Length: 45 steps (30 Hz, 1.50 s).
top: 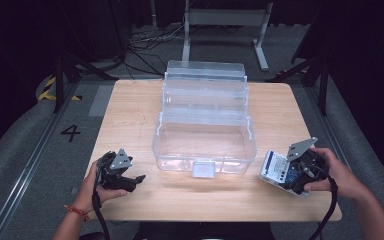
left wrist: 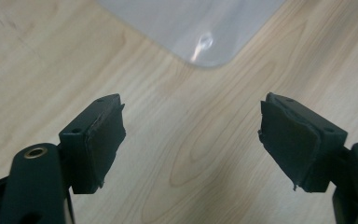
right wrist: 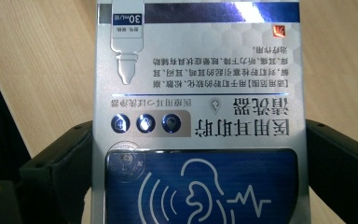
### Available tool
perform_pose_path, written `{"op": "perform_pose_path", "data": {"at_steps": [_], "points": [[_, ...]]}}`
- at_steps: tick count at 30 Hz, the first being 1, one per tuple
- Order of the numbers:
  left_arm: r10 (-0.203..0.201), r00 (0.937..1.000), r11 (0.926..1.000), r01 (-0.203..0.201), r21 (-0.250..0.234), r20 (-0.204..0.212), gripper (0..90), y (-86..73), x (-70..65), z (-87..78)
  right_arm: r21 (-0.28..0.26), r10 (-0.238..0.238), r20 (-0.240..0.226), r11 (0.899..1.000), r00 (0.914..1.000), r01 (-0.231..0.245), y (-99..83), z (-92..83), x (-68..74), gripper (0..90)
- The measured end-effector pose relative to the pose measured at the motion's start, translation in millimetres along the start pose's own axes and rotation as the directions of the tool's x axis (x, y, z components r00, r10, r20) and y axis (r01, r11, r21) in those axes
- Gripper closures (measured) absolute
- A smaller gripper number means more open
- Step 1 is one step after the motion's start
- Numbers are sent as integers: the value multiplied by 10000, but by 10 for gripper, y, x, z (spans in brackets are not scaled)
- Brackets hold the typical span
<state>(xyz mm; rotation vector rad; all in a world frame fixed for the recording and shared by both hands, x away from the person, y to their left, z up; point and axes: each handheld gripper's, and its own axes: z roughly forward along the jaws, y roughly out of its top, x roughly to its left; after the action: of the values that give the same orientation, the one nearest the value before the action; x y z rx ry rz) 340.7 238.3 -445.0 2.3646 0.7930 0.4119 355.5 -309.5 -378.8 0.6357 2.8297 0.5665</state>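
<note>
Near the tabletop's [top: 130, 105] front left corner, the left gripper [top: 136, 179] rests with its jaws wide apart and nothing between them. Near the front right corner, the right gripper [top: 275, 171] squeezes a small box [top: 278, 166] with blue and silver print. Farther back, in the middle, a clear bin [top: 205, 131] stands open.

Left gripper [top: 130, 181]: I hold it low at the near left of the worktop [top: 145, 105], left hand [top: 96, 189] wrapped around its rear, forearm entering from below; jaws spread wide, nothing between them, angled toward the centre. Right gripper [top: 286, 172]: at the near right, right hand [top: 335, 172] gripping from behind; jaws pressed against both sides of a boxed carton [right wrist: 198, 112], grey plate tilted upward.
</note>
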Motion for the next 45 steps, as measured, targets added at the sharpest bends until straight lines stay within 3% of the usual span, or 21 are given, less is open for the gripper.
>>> {"op": "perform_pose_path", "data": {"at_steps": [5, 7, 10, 17, 21, 23, 24, 28, 30, 33, 40, 45], "points": [[-421, 9983, 9986, 408, 337, 396, 213, -113, 35, 191, -239, -423, 328, 9988, 9986, 431, 187, -162, -73, 51], [-460, 9981, 9984, 446, 359, 418, 202, -130, 34, 209, -283, -503, 357, 9983, 9981, 514, 227, -189, -85, 51], [-788, 9937, 9968, 773, 216, 802, 187, -169, 25, 240, -507, -709, 410, 9960, 9966, 729, 407, -279, -140, 51], [-1004, 9931, 9946, 1019, -217, 608, 143, -189, -5, 288, -467, -1336, 344, 9897, 9904, 1352, 730, -321, -172, 51], [-888, 9939, 9948, 917, -437, 654, 114, -212, 6, 304, -459, -2079, 276, 9768, 9778, 2090, 1029, -325, -140, 51], [-892, 9939, 9948, 922, -442, 648, 114, -212, 6, 304, -415, -2183, 287, 9748, 9755, 2194, 1087, -322, -131, 51], [-908, 9939, 9946, 936, -437, 628, 113, -211, 3, 304, -454, -2330, 285, 9711, 9721, 2341, 1192, -306, -130, 51], [-906, 9939, 9947, 934, -440, 623, 113, -211, 3, 304, -513, -2519, 132, 9663, 9677, 2523, 1319, -263, -114, 51], [-905, 9939, 9947, 933, -442, 624, 113, -212, 3, 304, -351, -2875, 76, 9571, 9577, 2876, 1412, -201, -97, 51], [-905, 9939, 9947, 934, -437, 629, 113, -211, 3, 304, -345, -3001, -32, 9534, 9539, 2998, 1497, -125, -79, 50], [-909, 9938, 9946, 938, -445, 638, 113, -212, 4, 305, -248, -2972, -217, 9547, 9546, 2967, 1640, 38, -91, 51], [-910, 9938, 9946, 940, -444, 637, 113, -212, 4, 305, -112, -3102, -187, 9507, 9505, 3101, 1720, 168, -120, 50]]}}
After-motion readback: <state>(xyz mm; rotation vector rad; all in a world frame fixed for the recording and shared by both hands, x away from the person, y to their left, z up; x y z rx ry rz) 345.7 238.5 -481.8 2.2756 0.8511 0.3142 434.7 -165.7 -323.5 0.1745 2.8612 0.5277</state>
